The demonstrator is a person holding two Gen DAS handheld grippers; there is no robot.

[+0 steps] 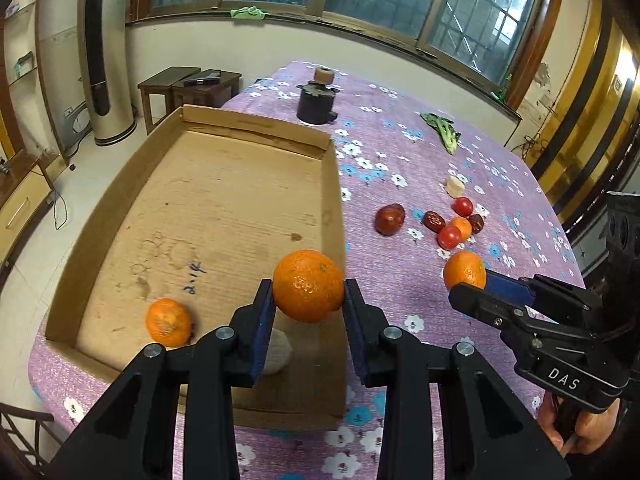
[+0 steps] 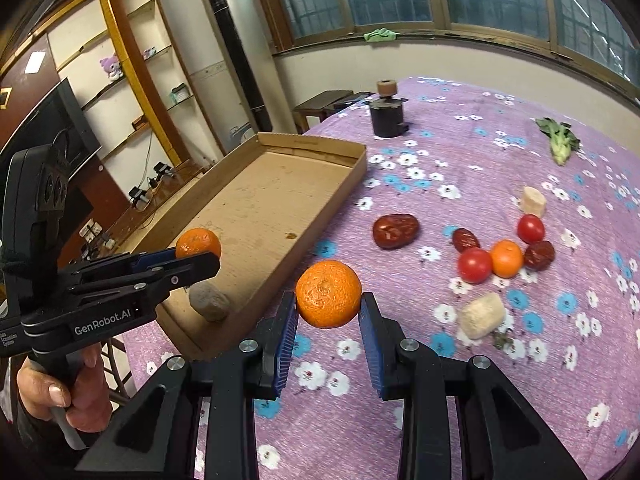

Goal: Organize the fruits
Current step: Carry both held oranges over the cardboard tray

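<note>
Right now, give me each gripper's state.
Left gripper: shut on an orange.
Right gripper: shut on another orange.

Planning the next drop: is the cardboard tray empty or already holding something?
Not empty. The cardboard tray holds one orange and a pale lump near its close end; the rest of its floor is bare.

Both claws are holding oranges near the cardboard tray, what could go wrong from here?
1. Left claw grips its orange only at the fingertips, above the tray's right wall; it may slip or land outside.
2. Dropped, it may roll into the orange already inside.
</note>
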